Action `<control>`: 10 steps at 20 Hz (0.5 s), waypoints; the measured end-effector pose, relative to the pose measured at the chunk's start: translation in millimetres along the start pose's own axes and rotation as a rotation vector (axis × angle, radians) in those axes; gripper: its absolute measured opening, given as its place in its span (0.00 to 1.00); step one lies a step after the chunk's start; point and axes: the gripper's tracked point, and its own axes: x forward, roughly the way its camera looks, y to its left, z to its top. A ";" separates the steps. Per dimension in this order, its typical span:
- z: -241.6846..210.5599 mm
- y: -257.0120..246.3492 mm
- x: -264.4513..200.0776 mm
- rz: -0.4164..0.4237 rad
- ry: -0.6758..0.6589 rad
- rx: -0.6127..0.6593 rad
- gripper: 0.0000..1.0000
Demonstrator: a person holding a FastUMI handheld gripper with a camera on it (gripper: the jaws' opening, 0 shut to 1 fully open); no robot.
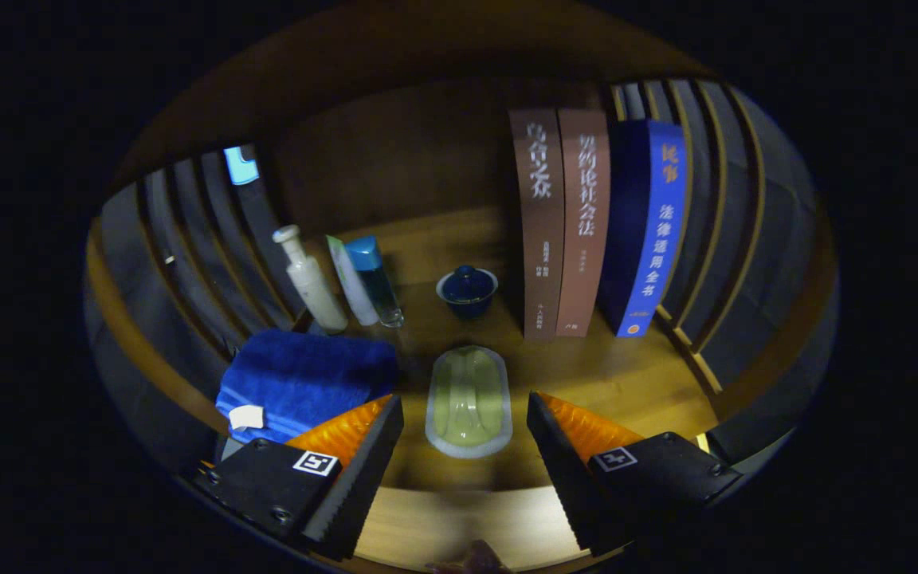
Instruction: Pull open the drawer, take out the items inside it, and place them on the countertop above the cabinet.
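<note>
The tool is held wide open, nothing gripped. A green soap dish is seen lying flat on the tabletop between the fingers, near the front edge. Behind it a lidded blue cup is set mid-tabletop. A blue towel and bottles are lined up along the left edge, books stood toward the right.

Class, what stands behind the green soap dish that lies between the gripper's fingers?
Behind the green soap dish, between the open gripper fingers, stands a dark blue lidded cup on the wooden shelf. The lid hides the cup's contents.
</note>
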 end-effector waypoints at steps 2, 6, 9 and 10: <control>-1.6 6.5 -40.1 0.011 -0.093 -0.027 0.99; -24.9 20.8 -116.7 0.065 -0.272 -0.076 0.99; -63.7 25.6 -153.7 0.094 -0.313 -0.062 0.99; -78.9 26.1 -163.6 0.093 -0.326 -0.049 0.99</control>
